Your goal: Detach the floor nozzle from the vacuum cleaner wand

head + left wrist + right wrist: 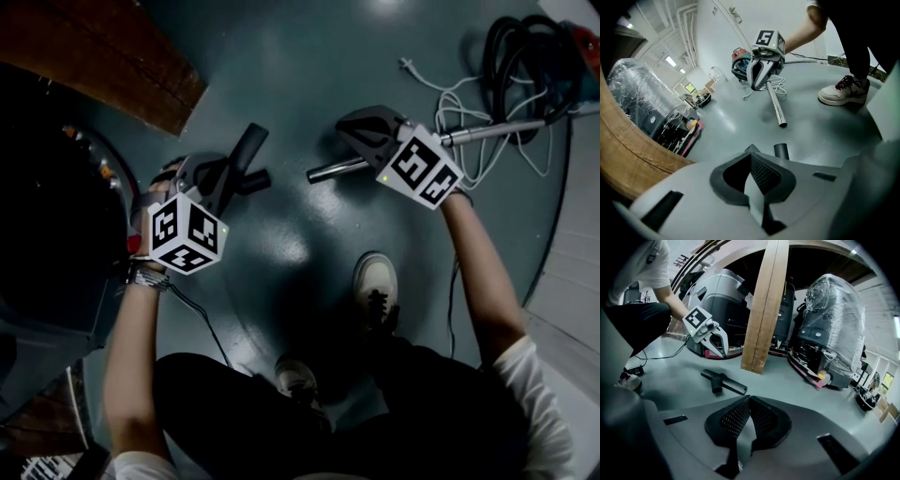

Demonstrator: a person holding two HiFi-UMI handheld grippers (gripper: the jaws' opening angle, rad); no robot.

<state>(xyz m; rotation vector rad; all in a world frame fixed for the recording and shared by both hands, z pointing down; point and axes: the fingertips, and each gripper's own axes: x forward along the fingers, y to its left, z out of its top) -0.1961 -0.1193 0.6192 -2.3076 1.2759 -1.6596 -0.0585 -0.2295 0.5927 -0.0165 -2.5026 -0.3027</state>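
Observation:
The black T-shaped floor nozzle (246, 157) lies on the grey floor, apart from the metal wand (330, 170), whose open end points toward it. My left gripper (221, 180) hovers just above the nozzle, jaws shut with nothing between them; in the left gripper view only the nozzle's neck (781, 151) peeks past its tip (750, 153). My right gripper (345, 127) hangs over the wand's free end, also shut and empty. The right gripper view shows the nozzle (722, 380) on the floor beyond its closed tip (749, 399), with the left gripper (722, 351) behind it.
The wand runs back to a coiled black hose (525, 56) and a red vacuum body (587, 47), with a white cord (459, 103) tangled beside it. A wooden beam (764, 305) and wrapped machines (829, 324) stand behind. The person's shoes (377, 281) are near.

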